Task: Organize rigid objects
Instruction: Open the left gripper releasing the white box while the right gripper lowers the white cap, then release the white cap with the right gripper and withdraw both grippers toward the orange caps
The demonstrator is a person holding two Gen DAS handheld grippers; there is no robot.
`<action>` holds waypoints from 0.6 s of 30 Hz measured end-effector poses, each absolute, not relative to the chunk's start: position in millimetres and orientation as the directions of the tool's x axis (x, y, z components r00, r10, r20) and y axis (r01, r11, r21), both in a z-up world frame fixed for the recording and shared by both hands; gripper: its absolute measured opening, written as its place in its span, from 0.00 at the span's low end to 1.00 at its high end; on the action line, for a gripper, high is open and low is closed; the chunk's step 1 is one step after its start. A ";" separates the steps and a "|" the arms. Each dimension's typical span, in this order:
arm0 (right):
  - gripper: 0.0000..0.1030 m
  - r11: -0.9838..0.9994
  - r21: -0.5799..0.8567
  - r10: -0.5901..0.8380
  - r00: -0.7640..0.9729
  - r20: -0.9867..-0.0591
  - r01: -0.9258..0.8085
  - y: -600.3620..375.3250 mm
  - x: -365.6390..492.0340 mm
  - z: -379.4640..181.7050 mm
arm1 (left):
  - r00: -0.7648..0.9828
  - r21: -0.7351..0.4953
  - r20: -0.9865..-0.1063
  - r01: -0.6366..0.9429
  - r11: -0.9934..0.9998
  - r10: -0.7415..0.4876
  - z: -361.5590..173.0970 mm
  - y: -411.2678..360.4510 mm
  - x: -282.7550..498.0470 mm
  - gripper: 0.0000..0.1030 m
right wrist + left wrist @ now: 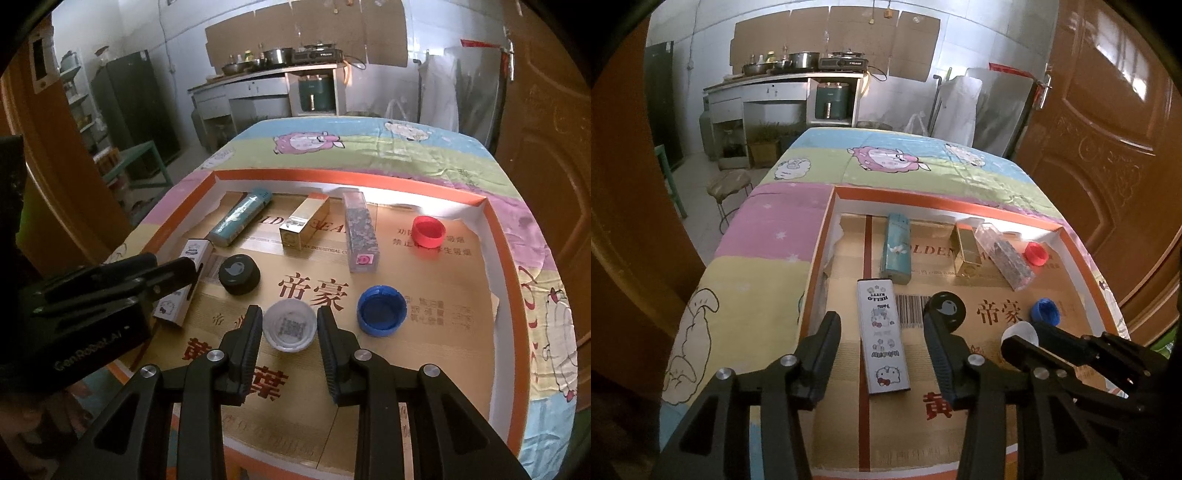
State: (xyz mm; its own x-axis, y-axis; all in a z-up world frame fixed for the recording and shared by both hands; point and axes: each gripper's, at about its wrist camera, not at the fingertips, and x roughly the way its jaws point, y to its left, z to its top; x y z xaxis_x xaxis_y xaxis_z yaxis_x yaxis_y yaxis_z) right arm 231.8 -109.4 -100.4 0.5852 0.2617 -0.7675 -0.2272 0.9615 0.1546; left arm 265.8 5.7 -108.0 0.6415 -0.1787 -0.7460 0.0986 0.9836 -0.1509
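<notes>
A shallow orange-rimmed cardboard tray [923,199] holds everything. A white Hello Kitty box [882,339] lies flat between the fingers of my left gripper [881,317], which stands open with gaps on both sides of the box. My right gripper [289,312] is shut on a white bottle cap [290,325] resting open side up on the tray floor. A black cap [239,274] lies between the two grippers and a blue cap [382,310] to the right. Along the far side lie a teal box [240,216], a gold box [304,221], a clear speckled box [360,232] and a red cap [427,230].
The tray sits on a table under a cartoon-print cloth [768,229]. A brown wooden door [1108,147] stands close on the right. A round stool [729,184] is on the floor to the left, and a kitchen counter [783,79] runs along the back wall.
</notes>
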 end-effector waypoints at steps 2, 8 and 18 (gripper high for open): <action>0.31 0.962 0.155 0.262 0.587 -0.766 -0.226 -109.6 228.8 -98.3 | 0.646 -0.141 -0.744 0.099 0.985 -0.171 -105.8 4.8 263.7 0.45; 0.31 0.963 0.158 0.260 0.603 -0.754 -0.218 -113.2 217.4 -89.6 | 0.658 -0.124 -0.737 0.096 0.988 -0.156 -98.8 4.9 254.7 0.45; 0.31 0.963 0.157 0.261 0.623 -0.737 -0.218 -116.1 194.5 -73.1 | 0.678 -0.107 -0.720 0.106 0.989 -0.150 -82.5 3.1 233.3 0.45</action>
